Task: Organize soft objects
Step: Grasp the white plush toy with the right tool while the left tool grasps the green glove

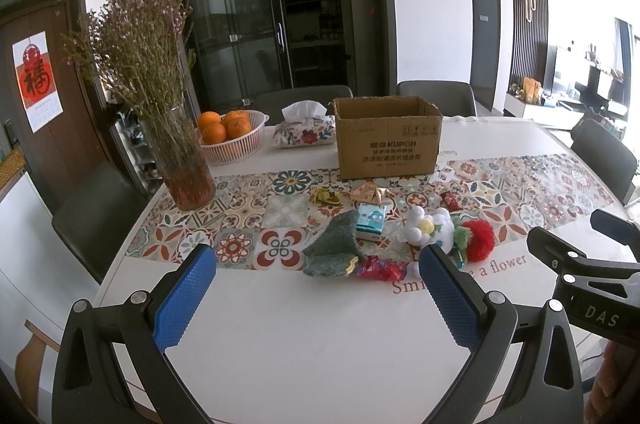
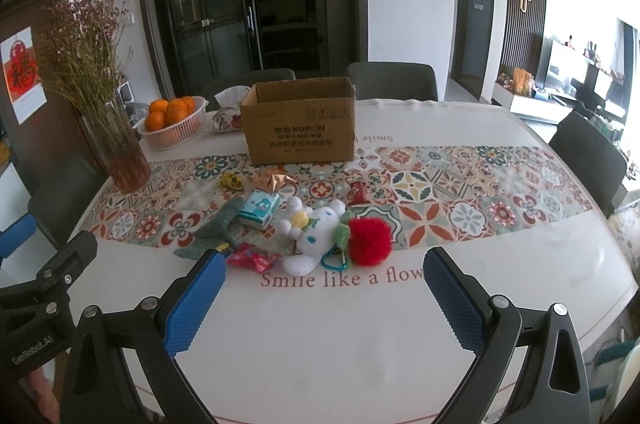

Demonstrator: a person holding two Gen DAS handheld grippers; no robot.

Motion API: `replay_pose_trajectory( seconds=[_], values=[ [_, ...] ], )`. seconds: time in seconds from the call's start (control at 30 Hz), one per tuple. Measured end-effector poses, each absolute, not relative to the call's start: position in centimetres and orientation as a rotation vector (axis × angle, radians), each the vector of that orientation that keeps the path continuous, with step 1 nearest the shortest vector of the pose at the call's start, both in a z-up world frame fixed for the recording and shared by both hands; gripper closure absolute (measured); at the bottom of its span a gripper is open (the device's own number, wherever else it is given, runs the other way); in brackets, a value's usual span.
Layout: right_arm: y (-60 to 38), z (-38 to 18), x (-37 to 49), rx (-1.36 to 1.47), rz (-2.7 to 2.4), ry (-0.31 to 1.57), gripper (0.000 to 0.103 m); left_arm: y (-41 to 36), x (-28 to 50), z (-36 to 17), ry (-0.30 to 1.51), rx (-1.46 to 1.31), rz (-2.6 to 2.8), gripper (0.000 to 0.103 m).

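White plush toy w/ yellow flower [image 2: 316, 236] lies mid-table beside fluffy red pompom [image 2: 370, 240], in front of the open brown cardboard box [image 2: 300, 122]. Looks light, squashy; pinch body centre. Left gripper [image 1: 320, 300] & right gripper [image 2: 324, 300] both spread wide, holding nothing.

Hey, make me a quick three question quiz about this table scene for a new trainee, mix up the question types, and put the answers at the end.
1. True or false: the cardboard box already holds the white plush toy.
2. Multiple choice: what lies directly against the white plush toy on its right side in the right wrist view? A) the red pompom B) the basket of oranges C) the vase of dried flowers
3. Fill in: both the left gripper and the right gripper are ____ and holding nothing.

Key: 1 false, the toy lies on the table in front of the box. 2 A. 3 open.
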State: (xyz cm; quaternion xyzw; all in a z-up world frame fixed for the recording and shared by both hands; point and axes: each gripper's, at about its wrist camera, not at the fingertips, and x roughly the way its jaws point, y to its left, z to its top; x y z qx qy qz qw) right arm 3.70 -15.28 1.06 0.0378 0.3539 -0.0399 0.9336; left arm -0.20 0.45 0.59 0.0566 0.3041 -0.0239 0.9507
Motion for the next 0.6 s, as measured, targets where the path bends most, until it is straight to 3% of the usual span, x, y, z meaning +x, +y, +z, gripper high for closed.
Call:
replay_pose_trajectory(
  seconds=[0.6],
  values=[
    [-16.2, -2.3, 9.2, 0.025, 0.012, 0.813, 0.003, -0.3, 3.0, -1.7, 0.704, 0.115, -0.031, 0.000]
  ],
)
